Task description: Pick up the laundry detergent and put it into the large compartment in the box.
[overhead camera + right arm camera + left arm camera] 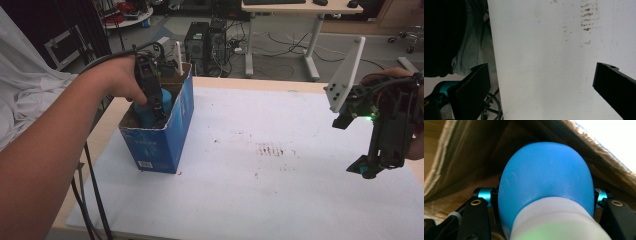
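Observation:
A blue cardboard box (165, 135) stands open-topped at the left of the white table (280, 200). My left gripper (157, 112) reaches down into it, shut on a blue bottle (166, 99). In the left gripper view the bottle's rounded blue body (544, 177) and white part (554, 220) sit squeezed between the jaws of the left gripper (544, 202), with brown box walls (461, 157) around. My right gripper (367, 167) hovers at the table's right side, open, jaws pointing down. Between the jaws of the right gripper (541, 82) lies bare white table (536, 50).
Brown smears (272, 150) mark the middle of the table, and the same smears (587, 17) show in the right gripper view. A white rod (178, 57) sticks up behind the box. Computer towers (205, 40) and a desk (295, 7) stand on the floor beyond the far edge.

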Tool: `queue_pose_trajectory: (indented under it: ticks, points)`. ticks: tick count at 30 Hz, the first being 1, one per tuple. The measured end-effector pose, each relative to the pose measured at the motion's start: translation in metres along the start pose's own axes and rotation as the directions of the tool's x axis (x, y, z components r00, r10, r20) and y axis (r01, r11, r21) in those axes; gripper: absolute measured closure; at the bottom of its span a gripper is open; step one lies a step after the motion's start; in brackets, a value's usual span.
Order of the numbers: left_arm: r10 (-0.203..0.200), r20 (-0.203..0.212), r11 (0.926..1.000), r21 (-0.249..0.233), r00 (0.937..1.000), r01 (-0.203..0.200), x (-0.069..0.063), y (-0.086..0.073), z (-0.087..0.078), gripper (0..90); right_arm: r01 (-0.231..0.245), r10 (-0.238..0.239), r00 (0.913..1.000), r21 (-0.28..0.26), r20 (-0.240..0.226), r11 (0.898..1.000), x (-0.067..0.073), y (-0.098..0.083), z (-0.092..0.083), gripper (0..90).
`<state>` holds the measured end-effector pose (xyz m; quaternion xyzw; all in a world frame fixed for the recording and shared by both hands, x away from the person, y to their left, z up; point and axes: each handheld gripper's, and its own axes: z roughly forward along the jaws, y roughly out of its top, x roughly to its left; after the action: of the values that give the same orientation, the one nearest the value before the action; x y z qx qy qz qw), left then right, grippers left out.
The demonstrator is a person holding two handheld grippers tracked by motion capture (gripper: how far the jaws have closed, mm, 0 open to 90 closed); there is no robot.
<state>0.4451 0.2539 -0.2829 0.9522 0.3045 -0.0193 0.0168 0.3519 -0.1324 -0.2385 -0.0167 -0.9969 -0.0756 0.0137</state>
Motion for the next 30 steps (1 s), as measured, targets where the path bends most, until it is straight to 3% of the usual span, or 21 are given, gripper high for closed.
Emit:
queue_pose_trajectory:
  ticks: [7,18,24,30]
  points:
    - [0.008,0.010,1.0000,0.002,0.9999,-0.008,0.0020,-0.0016,0.0102,39.0,-0.002,0.002,1.0000,0.005,-0.003,1.000,-0.0005,0.0016,0.0013,0.8]
    - [-0.005,0.014,1.0000,0.008,0.9999,0.004,0.0029,0.0005,0.0106,38.5,0.000,0.000,1.0000,0.008,-0.005,1.000,-0.0025,0.0043,0.0036,0.8]
    - [-0.015,-0.001,0.9999,0.006,0.9999,0.015,0.0044,0.0004,0.0073,30.2,-0.002,0.002,1.0000,0.008,-0.003,1.000,-0.0025,0.0036,0.0037,0.8]
    - [-0.017,0.010,0.9998,0.007,0.9998,0.017,0.0023,0.0009,0.0056,30.0,-0.008,0.008,1.0000,0.007,-0.001,1.000,-0.0018,0.0022,0.0031,0.8]
